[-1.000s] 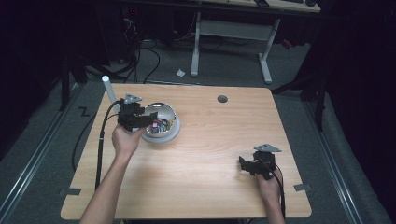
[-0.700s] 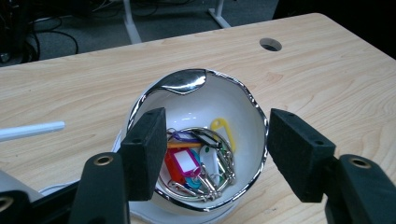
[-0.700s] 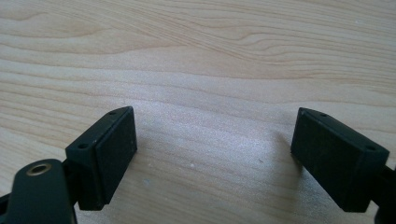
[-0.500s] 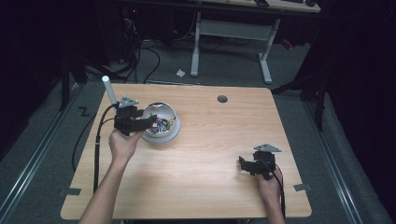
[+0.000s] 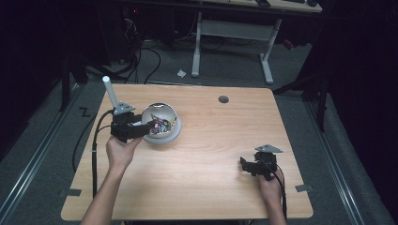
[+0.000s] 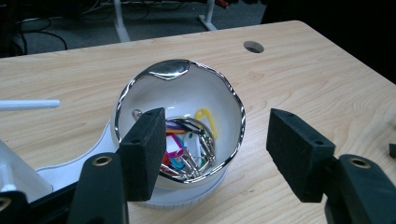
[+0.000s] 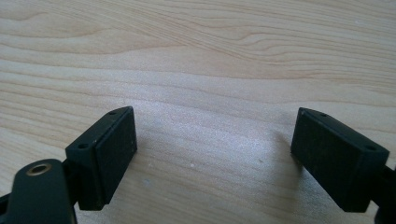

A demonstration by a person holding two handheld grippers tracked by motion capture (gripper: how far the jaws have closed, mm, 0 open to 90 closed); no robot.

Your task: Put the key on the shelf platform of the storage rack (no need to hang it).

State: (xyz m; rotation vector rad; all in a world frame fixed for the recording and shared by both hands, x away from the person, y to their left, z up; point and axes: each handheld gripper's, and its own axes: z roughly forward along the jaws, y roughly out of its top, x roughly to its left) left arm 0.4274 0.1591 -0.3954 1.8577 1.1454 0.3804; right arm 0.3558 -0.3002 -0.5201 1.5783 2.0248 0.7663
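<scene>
- Bowl (image 5: 162, 125) sits upright on the left half of the table (image 5: 206, 187), mouth facing up; it's round, so no long axis to call.
- Shiny wavy rim (image 6: 233, 93), white inside, on a white base.
- Inside the bowl: a pile of keys and clips (image 6: 187, 149), metal rings plus pink, purple, blue and yellow bits, heaped toward your near side.
- White stick (image 5: 110, 91) stands tilted just behind your left tongs, near the table's left rear edge.
- Round hole (image 5: 223, 99) in the tabletop, well apart from the bowl, toward the far side.
- Your left tongs (image 6: 219, 154) are wide apart, holding nothing. One pad (image 6: 144, 149) hangs over the bowl's near rim, the other is outside the bowl above bare wood; can't tell if the first pad touches the rim.
- Your right tongs (image 7: 215, 154) are apart too, empty, low over bare wood at the table's right front, well apart from the bowl.
</scene>
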